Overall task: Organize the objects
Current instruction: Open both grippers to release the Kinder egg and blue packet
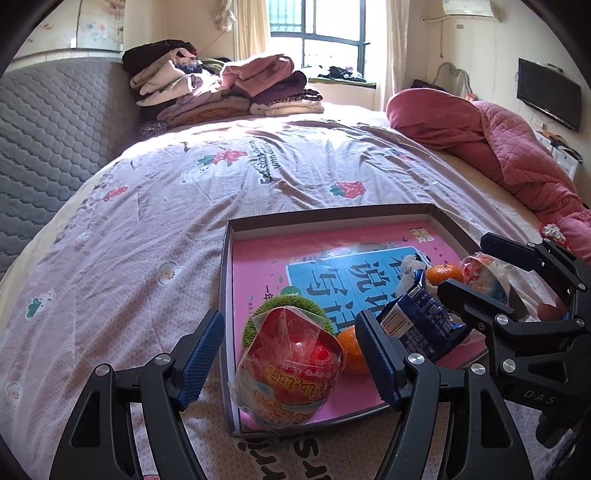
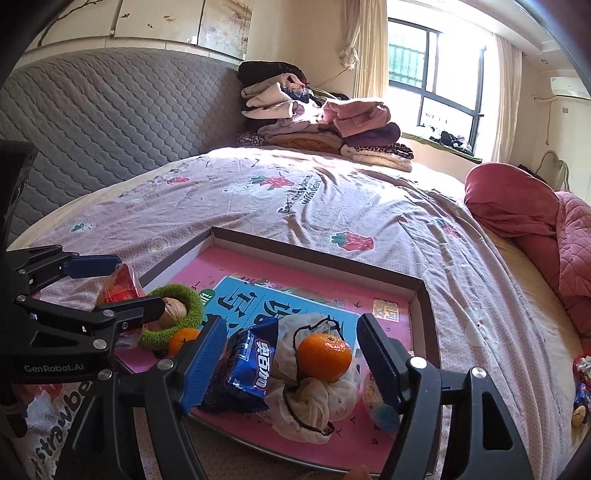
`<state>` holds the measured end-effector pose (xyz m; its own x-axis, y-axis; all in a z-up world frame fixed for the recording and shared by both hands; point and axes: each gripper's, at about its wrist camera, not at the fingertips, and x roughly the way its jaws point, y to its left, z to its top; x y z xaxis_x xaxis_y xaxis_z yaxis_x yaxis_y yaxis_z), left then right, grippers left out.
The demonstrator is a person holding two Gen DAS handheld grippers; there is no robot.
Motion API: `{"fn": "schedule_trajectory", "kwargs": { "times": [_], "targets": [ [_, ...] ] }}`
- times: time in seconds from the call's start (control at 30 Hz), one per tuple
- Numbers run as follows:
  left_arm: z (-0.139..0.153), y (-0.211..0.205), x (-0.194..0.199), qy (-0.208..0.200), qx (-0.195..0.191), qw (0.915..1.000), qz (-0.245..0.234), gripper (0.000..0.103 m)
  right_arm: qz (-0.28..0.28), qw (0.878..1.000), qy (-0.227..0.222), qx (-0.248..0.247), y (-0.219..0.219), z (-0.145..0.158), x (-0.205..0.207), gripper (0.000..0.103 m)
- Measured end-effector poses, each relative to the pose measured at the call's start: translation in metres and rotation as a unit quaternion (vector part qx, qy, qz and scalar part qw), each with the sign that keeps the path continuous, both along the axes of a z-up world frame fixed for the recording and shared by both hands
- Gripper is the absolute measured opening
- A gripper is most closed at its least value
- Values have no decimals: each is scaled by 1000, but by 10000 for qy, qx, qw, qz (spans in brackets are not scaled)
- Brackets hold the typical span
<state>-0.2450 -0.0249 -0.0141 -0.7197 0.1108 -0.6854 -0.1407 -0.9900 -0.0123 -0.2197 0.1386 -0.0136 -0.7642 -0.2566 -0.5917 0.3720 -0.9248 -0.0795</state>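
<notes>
Here my left gripper [image 1: 291, 354] gapes around the red wrapped ball [image 1: 291, 373] at the shallow pink-lined cardboard tray [image 1: 325, 216]'s lower-left rim; my right gripper [image 2: 291, 365] stands open over the orange tangerine [image 2: 324, 356]; bare bedspread [image 1: 147, 236] fills the upper left.

Sunlit bedroom: strawberry-print bed [image 1: 258, 177], grey quilted headboard [image 2: 110, 110], barred window [image 1: 325, 29]

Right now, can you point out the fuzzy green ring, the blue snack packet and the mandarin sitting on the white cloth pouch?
fuzzy green ring [image 2: 195, 301], right wrist view, its far rim.
blue snack packet [image 2: 248, 363], right wrist view, printed front.
mandarin [image 2: 324, 356], right wrist view, middle of its peel.
</notes>
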Motion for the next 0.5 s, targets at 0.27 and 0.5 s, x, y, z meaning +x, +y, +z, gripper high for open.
{"fn": "schedule_trajectory", "kwargs": {
  "times": [0.27, 0.5],
  "targets": [
    [12, 2, 7, 87, 18, 10000, 35, 76, -91, 9999, 83, -72, 5, 10, 5, 72],
    [26, 3, 19, 157, 59, 9998, 49, 78, -135, 9995, 205, -215, 11, 27, 16, 72]
  ]
}}
